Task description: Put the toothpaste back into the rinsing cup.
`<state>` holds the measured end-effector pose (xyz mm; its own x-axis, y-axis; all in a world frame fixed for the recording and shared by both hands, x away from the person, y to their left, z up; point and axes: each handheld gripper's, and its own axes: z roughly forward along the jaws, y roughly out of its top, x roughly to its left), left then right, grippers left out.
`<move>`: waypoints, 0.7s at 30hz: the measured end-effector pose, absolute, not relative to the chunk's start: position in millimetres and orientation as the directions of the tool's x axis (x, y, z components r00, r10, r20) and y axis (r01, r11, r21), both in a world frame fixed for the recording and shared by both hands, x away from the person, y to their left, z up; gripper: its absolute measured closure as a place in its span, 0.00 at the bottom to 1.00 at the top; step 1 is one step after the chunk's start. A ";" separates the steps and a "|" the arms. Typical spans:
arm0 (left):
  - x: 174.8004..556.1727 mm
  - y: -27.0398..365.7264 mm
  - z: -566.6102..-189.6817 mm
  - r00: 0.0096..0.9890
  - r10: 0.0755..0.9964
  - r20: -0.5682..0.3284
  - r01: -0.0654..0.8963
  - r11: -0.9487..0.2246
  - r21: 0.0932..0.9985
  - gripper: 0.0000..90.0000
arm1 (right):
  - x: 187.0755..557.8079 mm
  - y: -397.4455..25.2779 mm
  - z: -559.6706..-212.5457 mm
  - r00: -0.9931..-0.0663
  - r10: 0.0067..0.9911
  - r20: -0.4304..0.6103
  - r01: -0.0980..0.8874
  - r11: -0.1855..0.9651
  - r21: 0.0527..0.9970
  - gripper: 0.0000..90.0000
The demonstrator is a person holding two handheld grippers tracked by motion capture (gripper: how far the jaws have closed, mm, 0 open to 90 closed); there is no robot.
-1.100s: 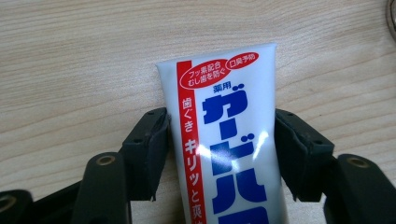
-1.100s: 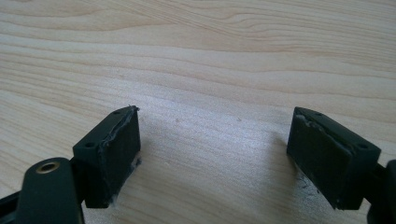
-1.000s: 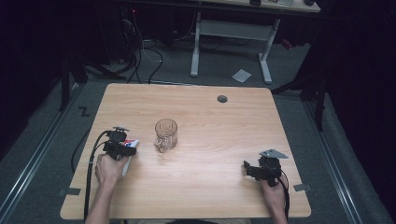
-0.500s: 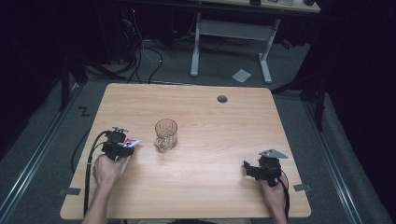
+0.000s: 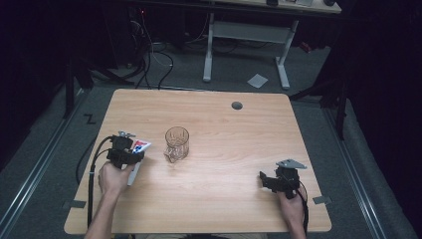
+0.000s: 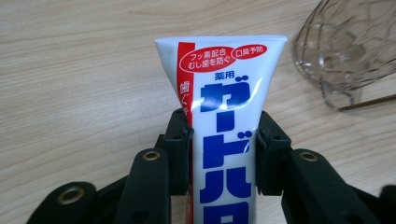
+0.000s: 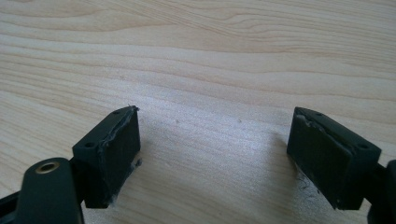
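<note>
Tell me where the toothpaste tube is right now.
The toothpaste tube is clamped in the left gripper at the table's left side in the high view, just left of the glass mug.

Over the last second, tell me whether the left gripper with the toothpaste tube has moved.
No. In the high view the left gripper, shut on the toothpaste tube, sits just as far left of the glass mug as before.
</note>
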<state>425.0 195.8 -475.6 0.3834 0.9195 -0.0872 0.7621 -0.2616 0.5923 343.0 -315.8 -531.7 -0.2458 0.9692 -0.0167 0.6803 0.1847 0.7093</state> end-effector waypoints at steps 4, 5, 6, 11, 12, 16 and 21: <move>421.6 199.0 -469.4 0.385 0.917 -0.106 0.748 -0.243 0.617 0.73 | 343.1 -315.7 -531.7 -0.245 0.969 -0.017 0.680 0.184 0.709 0.19; 421.1 200.0 -467.9 0.384 0.917 -0.109 0.745 -0.238 0.623 0.73 | 343.2 -315.8 -531.7 -0.245 0.969 -0.017 0.680 0.184 0.709 0.19; 420.6 201.0 -466.3 0.381 0.918 -0.114 0.743 -0.230 0.629 0.73 | 343.2 -315.8 -531.7 -0.245 0.969 -0.017 0.680 0.184 0.709 0.19; 414.6 202.8 -450.3 0.398 0.909 -0.126 0.707 -0.217 0.674 0.73 | 343.3 -315.8 -531.7 -0.247 0.969 -0.018 0.680 0.186 0.710 0.19; 413.7 202.4 -448.6 0.404 0.906 -0.127 0.701 -0.217 0.679 0.73 | 343.3 -315.8 -531.7 -0.247 0.969 -0.017 0.680 0.186 0.710 0.19; 409.1 200.2 -442.7 0.434 0.890 -0.139 0.678 -0.221 0.701 0.73 | 343.3 -315.8 -531.7 -0.246 0.969 -0.016 0.680 0.184 0.709 0.19; 410.4 200.0 -435.3 0.448 0.879 -0.163 0.659 -0.200 0.725 0.73 | 343.4 -315.7 -531.7 -0.245 0.969 -0.018 0.680 0.185 0.710 0.19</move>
